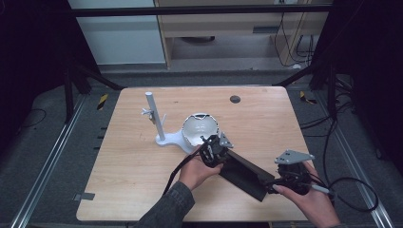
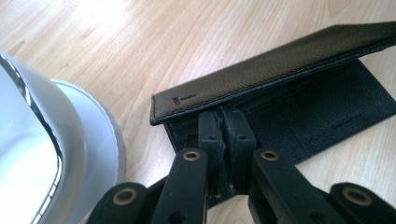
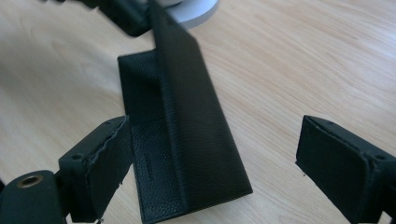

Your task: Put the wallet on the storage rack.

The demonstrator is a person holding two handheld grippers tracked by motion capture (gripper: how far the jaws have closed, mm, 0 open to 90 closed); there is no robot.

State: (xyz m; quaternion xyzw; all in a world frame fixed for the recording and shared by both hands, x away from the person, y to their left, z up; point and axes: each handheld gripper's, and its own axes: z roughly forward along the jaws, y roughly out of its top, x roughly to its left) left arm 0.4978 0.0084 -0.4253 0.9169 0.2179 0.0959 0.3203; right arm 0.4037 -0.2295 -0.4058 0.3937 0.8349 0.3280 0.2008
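Wallet [image 1: 244,173] half-open on table [image 1: 142,166].
Left tool [image 2: 226,128] was pressed together, pinching the wallet's lower leaf; right tool [image 3: 210,158] stood spread around the raised flap; white bowl [image 1: 199,129] nearby.

Left forearm in from the bottom edge, grey sleeve [image 1: 166,209], angled up-right toward the table's middle. Left hand [image 1: 196,171] wraps the left gripper [image 1: 212,151]; jaws pressed together, pinching the lower leaf of a black wallet [image 2: 299,112] at its end. Right hand [image 1: 311,202] enters at the bottom-right corner, holding the right gripper [image 1: 273,183] near the table's near edge. Its jaws stand wide apart, straddling the wallet's other end, pads [image 3: 105,163] clear of it on the far side; contact on the near side can't be told.
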